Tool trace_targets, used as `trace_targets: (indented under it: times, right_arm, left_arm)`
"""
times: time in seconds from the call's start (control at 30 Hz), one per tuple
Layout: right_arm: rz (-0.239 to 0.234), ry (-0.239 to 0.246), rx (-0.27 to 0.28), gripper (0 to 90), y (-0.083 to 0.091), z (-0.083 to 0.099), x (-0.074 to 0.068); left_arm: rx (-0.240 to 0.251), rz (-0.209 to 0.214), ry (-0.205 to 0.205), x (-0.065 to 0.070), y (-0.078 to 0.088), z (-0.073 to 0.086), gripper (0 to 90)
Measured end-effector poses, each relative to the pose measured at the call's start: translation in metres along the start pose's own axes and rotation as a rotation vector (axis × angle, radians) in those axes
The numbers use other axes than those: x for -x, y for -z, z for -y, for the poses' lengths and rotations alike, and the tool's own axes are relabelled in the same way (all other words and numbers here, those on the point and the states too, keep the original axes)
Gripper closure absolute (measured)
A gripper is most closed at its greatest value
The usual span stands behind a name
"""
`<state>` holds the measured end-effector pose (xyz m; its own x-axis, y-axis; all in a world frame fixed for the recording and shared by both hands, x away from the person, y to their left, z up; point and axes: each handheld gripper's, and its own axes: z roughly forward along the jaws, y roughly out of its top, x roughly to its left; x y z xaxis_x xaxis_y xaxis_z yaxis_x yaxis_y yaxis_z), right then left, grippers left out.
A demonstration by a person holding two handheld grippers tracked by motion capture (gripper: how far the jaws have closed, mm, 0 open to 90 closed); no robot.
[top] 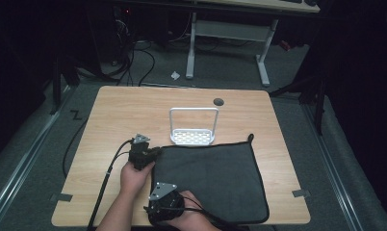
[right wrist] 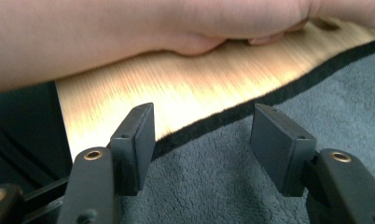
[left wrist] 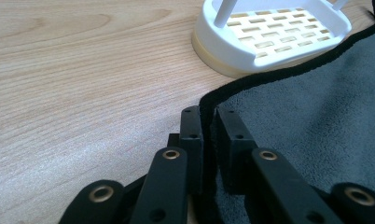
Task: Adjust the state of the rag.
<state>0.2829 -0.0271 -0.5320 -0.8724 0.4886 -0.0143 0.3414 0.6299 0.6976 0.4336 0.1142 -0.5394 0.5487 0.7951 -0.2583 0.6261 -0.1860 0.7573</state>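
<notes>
— Nearest to us, at the bottom of the high view, sits our right claw (top: 163, 201), low over the near-left part of the grey towel (top: 211, 180). In the right gripper view its jaws stand apart, released, with the towel's black-bound edge (right wrist: 251, 108) running between them and nothing pinched.

— And our left claw (top: 150, 152)?

— It is at the towel's far-left corner, left of centre in the high view. In the left gripper view the jaws are clenched on the black hem (left wrist: 209, 105), which runs up between the two pads.

— So where does the towel lie overall?

— Spread flat on the wooden table (top: 114, 115), filling the lower right of the table top, its far edge touching the base of the white rack (top: 193, 127) that stands just beyond it.

— How do we expect it to handle?

— We judge it soft, light and limp; the pile looks plush, so it should not slip once pinched, but it will sag and drape from whatever point we hold. Nothing fragile about it.

— Best place to take hold?

— On the stitched hem at the corners, we think. The binding is firmer than the pile, and the near-left corner mirrors what the left claw has. Pinching mid-edge would let the corner flop.
</notes>
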Motion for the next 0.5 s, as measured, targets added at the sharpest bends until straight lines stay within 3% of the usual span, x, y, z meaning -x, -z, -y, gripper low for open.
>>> trace_targets:
  times: [0.13,0.5]
  right_arm:
    - [0.000,0.005,-0.001,43.7,0.0010,0.0022,0.0010]
    - [0.026,0.035,-0.012,63.3,0.0050,0.0034,0.0044]
  left_arm:
    - [0.000,0.000,0.001,0.0000,-0.0001,0.0000,81.1]
    - [-0.003,0.002,0.007,-0.0004,-0.0003,0.0000,81.1]
